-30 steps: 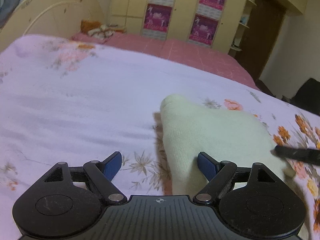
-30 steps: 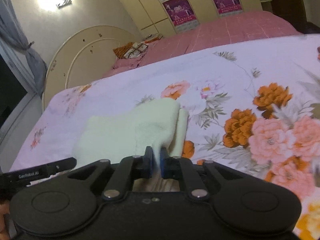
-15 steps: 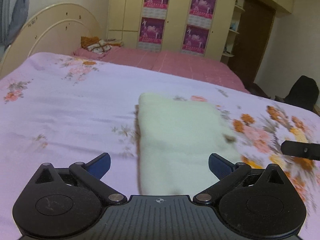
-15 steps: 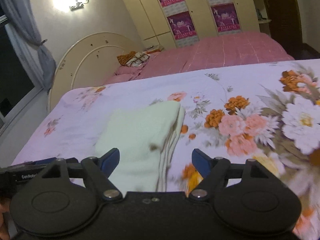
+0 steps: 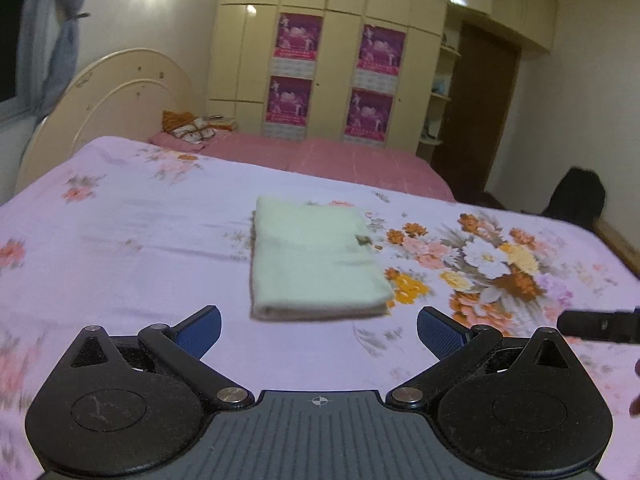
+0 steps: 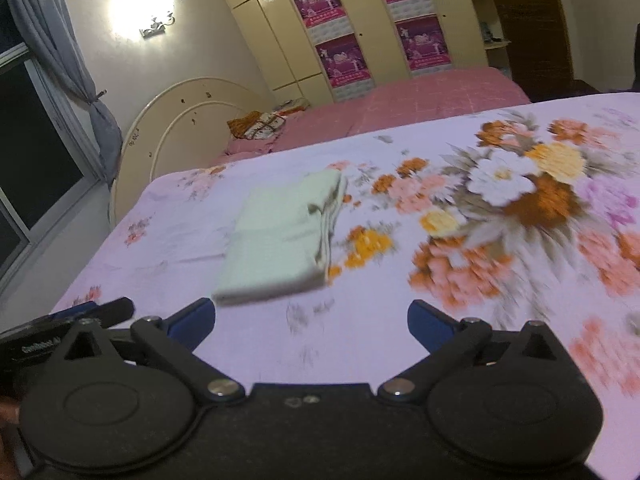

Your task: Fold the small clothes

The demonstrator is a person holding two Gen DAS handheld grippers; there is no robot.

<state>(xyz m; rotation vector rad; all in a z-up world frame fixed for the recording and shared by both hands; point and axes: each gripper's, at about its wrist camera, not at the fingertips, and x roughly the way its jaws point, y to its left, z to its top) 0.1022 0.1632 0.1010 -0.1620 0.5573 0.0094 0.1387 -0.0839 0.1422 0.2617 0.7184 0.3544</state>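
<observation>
A pale green cloth (image 5: pixel 312 256) lies folded in a flat rectangle on the lilac flowered bedspread (image 5: pixel 120 240). My left gripper (image 5: pixel 318 320) hovers just short of the cloth's near edge, open, with nothing between its blue pads. In the right wrist view the same cloth (image 6: pixel 280 236) sits ahead and to the left, its layered edge turned to the right. My right gripper (image 6: pixel 310 312) is opening its jaws and holds nothing. Part of the right gripper's finger (image 5: pixel 596 326) shows at the left view's right edge.
Beyond the bedspread lies a pink bed (image 5: pixel 320 156) with a cream headboard (image 5: pixel 112 100) and a small heap of clothes (image 5: pixel 192 130). A cream wardrobe (image 5: pixel 332 80) with posters lines the far wall. A dark chair (image 5: pixel 576 196) stands at right, a curtained window (image 6: pixel 40 80) at left.
Both grippers have pulled back and up, away from the cloth. The right gripper let go of the cloth's edge and opened wide; the left opened wider. The cloth now lies flat and folded.
</observation>
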